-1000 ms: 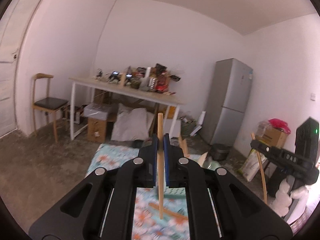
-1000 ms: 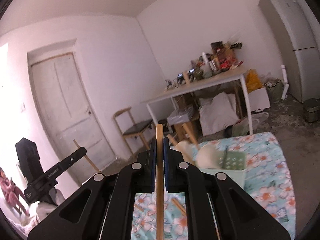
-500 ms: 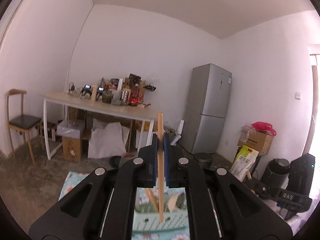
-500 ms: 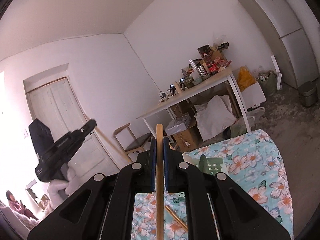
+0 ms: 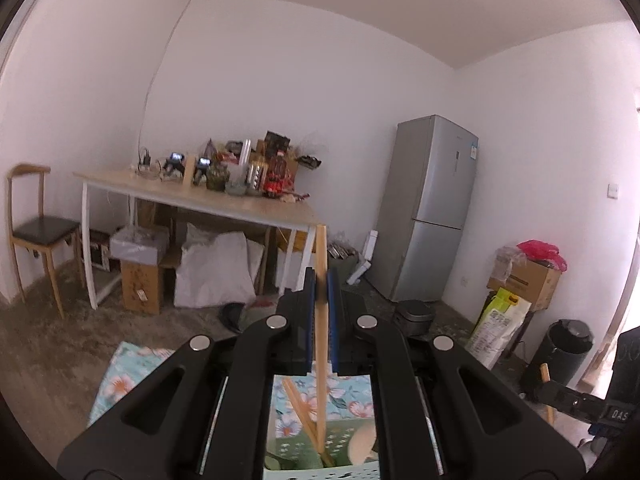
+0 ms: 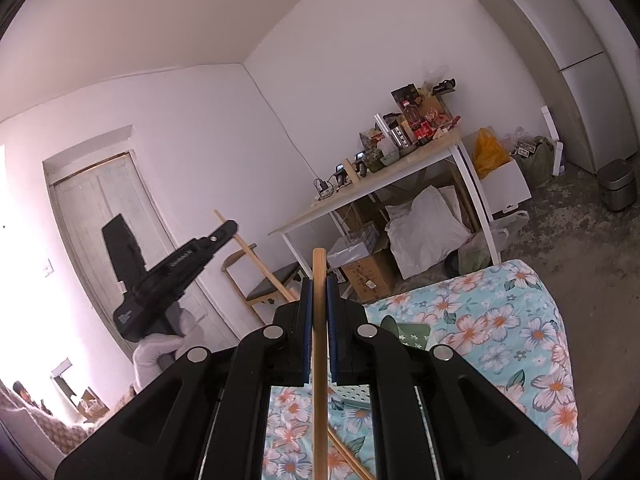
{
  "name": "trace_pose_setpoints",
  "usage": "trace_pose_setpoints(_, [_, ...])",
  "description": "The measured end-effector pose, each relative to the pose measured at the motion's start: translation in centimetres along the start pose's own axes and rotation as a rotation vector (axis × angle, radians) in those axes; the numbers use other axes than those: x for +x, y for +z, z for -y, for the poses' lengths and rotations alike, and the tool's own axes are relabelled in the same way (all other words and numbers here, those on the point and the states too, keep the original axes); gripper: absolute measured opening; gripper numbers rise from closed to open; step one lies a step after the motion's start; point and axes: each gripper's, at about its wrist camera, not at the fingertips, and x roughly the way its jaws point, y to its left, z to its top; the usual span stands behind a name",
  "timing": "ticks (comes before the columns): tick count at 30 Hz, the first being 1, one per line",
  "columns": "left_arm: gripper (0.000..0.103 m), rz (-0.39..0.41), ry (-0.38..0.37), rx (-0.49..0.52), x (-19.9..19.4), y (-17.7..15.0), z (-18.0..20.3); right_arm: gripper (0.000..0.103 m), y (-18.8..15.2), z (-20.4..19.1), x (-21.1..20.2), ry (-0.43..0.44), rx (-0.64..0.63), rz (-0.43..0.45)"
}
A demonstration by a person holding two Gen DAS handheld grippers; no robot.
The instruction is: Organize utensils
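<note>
Left gripper (image 5: 321,312) clamps one upright chopstick (image 5: 321,320) above a green perforated utensil holder (image 5: 320,456) on the floral cloth (image 5: 120,380). Right gripper (image 6: 319,320) pinches a second chopstick (image 6: 319,360); another lies loose (image 6: 348,456) on the cloth.

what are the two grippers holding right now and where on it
Each holds one wooden chopstick. The left gripper clamps its chopstick a little below the top end; the right gripper clamps its chopstick likewise.

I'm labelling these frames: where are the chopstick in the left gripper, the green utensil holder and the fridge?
Wooden chopstick (image 5: 321,320), left wrist view, mid-shaft between the fingers.
Green perforated utensil holder (image 5: 298,446), left wrist view, inner wall.
Tall silver fridge (image 5: 430,208), left wrist view, upper door.
</note>
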Motion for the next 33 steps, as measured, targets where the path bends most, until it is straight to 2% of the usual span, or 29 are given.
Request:
trace_pose_setpoints(4, [0.005, 0.006, -0.032, -0.01, 0.1, -0.1, 0.1, 0.007, 0.0, 0.4, -0.1, -0.006, 0.006, 0.001])
trace_pose_setpoints(8, [0.005, -0.026, -0.04, -0.026, 1.0, -1.1, 0.0, 0.007, -0.2, 0.7, -0.2, -0.003, 0.014, -0.002])
trace_pose_setpoints(14, [0.005, -0.143, -0.049, -0.052, 2.9, -4.5, -0.9, 0.007, 0.0, 0.1, -1.2, 0.003, 0.004, 0.004])
trace_pose_setpoints(17, [0.008, -0.179, -0.061, -0.101, 2.6, -5.2, -1.8, 0.007, 0.0, -0.1, -1.6, 0.003, -0.002, 0.005])
trace_pose_setpoints(19, [0.024, -0.176, -0.055, -0.112, 2.0, -5.2, -2.3, 0.007, 0.1, -0.2, -1.8, 0.004, -0.005, 0.004])
trace_pose_setpoints(24, [0.049, -0.118, -0.019, -0.093, -1.0, -4.2, -2.4, 0.007, 0.6, -1.1, -1.9, 0.019, -0.026, 0.004])
trace_pose_setpoints(28, [0.059, -0.086, 0.022, -0.069, -4.2, -3.9, -2.6, 0.007, 1.2, -2.3, -1.2, 0.041, -0.053, -0.01])
trace_pose_setpoints(33, [0.073, -0.106, 0.1, 0.0, -8.0, -5.1, -2.8, 0.007, 2.3, -3.9, 1.2, 0.108, -0.078, -0.044])
